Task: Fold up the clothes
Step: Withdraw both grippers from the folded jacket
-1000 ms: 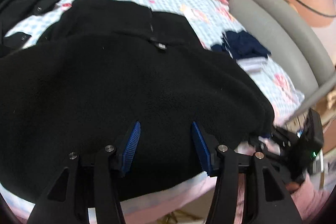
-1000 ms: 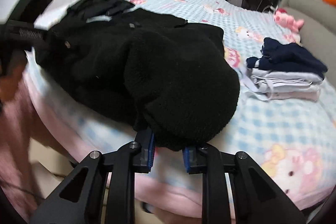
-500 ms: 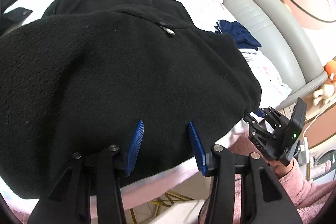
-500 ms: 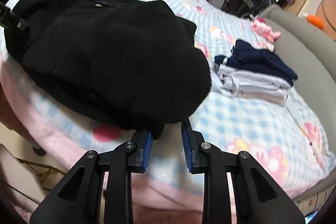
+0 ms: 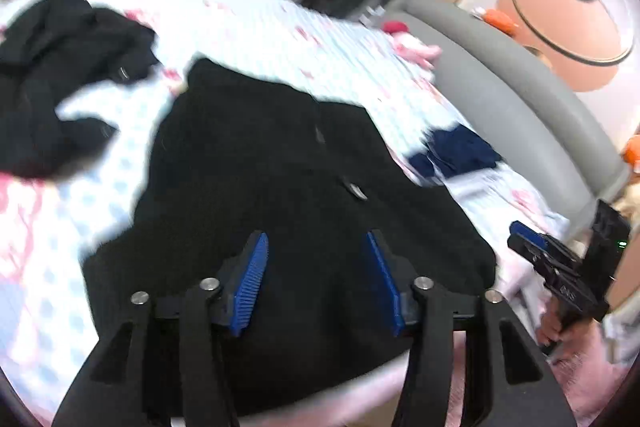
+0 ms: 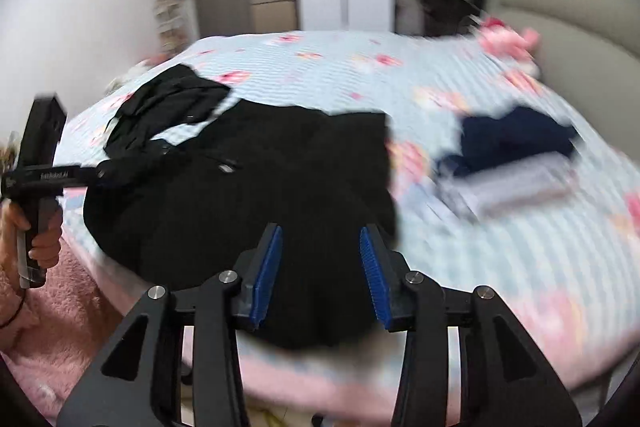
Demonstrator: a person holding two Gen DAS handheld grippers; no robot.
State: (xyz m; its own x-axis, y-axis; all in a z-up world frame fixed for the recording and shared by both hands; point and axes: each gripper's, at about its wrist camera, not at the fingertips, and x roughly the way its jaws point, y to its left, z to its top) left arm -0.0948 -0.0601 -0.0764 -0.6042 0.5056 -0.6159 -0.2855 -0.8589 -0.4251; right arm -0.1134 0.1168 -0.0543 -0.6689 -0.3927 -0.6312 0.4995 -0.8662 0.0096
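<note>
A black fleece jacket (image 5: 280,187) lies folded on the near edge of the blue-checked bedsheet (image 5: 280,39). The left gripper (image 5: 316,279) hangs above it, jaws spread and just widened, nothing between them. The right gripper (image 6: 320,267), jaws apart and just opening, holds nothing. A stack of folded navy and grey clothes (image 6: 516,159) sits to the right; a crumpled black garment (image 5: 60,75) lies far left.

Both views are evenly lit by soft indoor light, with no hard shadows or glare. Motion blur smears the checked bedspread (image 6: 440,75) and the folded pile (image 6: 516,163) toward 3 o'clock. The black fleece (image 5: 280,167) shows almost no texture. Fisheye bending curves straight lines near the rim, and dark corners frame each circular picture.
</note>
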